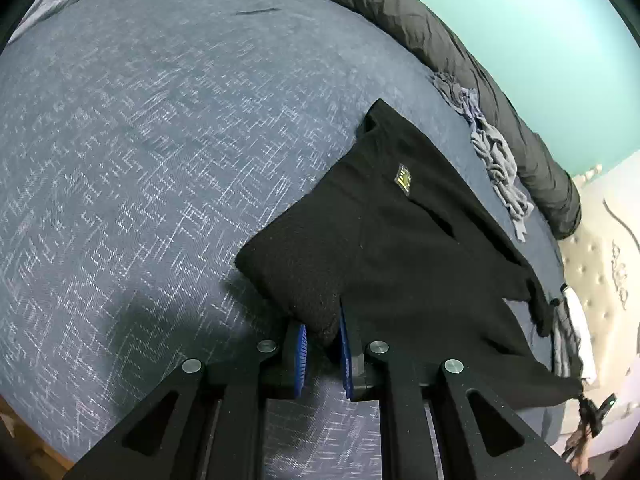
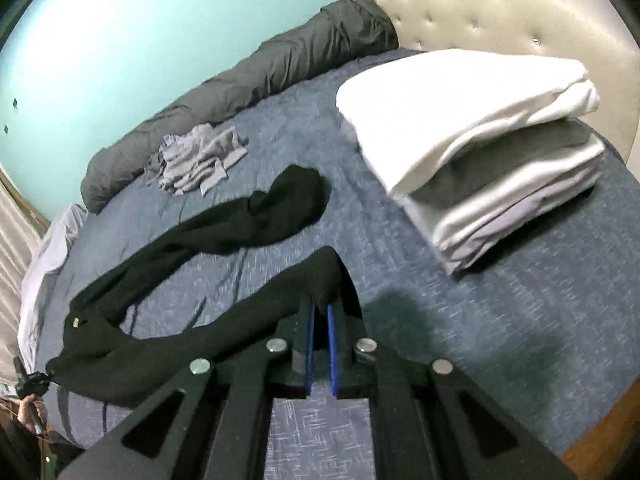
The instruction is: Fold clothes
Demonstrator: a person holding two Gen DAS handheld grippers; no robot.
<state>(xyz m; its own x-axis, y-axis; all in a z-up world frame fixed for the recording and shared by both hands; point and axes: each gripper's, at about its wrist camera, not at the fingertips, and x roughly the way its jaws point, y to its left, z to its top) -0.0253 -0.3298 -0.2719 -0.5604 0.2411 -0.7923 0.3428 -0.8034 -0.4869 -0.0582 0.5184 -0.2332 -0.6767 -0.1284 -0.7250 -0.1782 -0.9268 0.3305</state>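
With both grippers, left [image 1: 323, 340] and right [image 2: 321, 312], clamped on the black trousers [image 1: 400, 248], we judge the fold begun; next, carry the ends together.

Right hand-held gripper [image 2: 321, 312] pinches black garment [image 2: 224, 232] on blue bedspread [image 2: 460, 300].

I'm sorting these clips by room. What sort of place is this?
Most likely a bedroom: a bed with a blue patterned cover, a tufted headboard, and a stack of folded linens.
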